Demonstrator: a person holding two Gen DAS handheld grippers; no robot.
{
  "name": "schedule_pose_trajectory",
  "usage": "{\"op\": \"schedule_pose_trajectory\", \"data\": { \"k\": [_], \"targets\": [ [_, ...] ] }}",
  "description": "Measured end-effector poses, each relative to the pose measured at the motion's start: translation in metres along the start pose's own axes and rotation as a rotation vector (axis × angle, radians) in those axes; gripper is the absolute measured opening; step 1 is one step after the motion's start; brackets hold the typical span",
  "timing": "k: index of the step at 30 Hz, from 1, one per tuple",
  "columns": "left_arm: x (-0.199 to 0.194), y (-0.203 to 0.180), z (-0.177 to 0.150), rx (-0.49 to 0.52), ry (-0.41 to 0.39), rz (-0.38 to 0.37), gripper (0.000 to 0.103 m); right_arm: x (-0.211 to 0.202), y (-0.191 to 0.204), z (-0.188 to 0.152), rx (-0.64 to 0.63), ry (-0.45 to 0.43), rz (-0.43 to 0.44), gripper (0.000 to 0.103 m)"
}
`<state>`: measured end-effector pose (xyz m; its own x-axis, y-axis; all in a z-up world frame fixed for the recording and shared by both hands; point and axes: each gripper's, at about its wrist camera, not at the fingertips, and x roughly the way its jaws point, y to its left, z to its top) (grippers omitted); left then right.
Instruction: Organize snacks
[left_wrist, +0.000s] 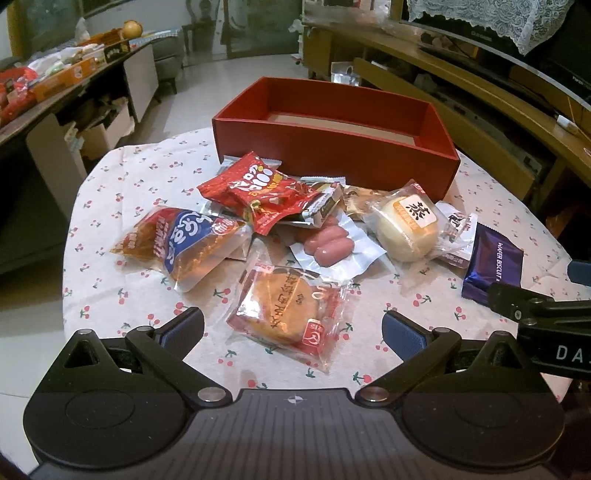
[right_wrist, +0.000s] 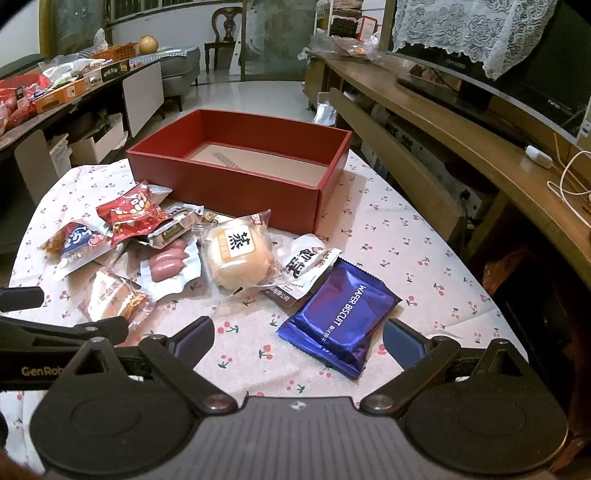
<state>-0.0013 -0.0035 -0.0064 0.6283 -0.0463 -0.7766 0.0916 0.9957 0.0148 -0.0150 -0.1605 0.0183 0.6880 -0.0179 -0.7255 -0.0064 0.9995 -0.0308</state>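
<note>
So far nothing is packed: the red box (right_wrist: 236, 192) beyond both grippers' spread, unloaded fingers (left_wrist: 184, 328) is bare, every snack (right_wrist: 236, 254) still loose on the table (right_wrist: 388, 236).

Red box (right_wrist: 243, 192), purple wafer packet (right_wrist: 341, 314), white cherry-print tablecloth (right_wrist: 399, 229).

— Where's the left gripper (left_wrist: 293, 328)?
— Low in its frame, jaws spread wide, nothing between them.
— And the right gripper (right_wrist: 299, 338)?
— The same: bottom centre, fingers (right_wrist: 194, 334) wide apart, holding nothing. Each shows at the other view's edge.
</note>
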Motion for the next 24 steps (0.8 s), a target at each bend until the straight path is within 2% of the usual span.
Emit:
{"op": "schedule_pose_trajectory", "data": {
  "k": [15, 24],
  "targets": [
    [-0.0010, -0.0004, 0.0010, 0.002, -0.001, 0.000, 0.103, -0.0002, 0.0018, -0.0004, -0.004, 0.001, 0.003, 0.100],
    [-0.0010, -0.0006, 0.0010, 0.002, -0.001, 0.000, 0.103, 0.0000, 0.0010, -0.0005, -0.008, 0.006, 0.010, 0.095]
  ]
}}
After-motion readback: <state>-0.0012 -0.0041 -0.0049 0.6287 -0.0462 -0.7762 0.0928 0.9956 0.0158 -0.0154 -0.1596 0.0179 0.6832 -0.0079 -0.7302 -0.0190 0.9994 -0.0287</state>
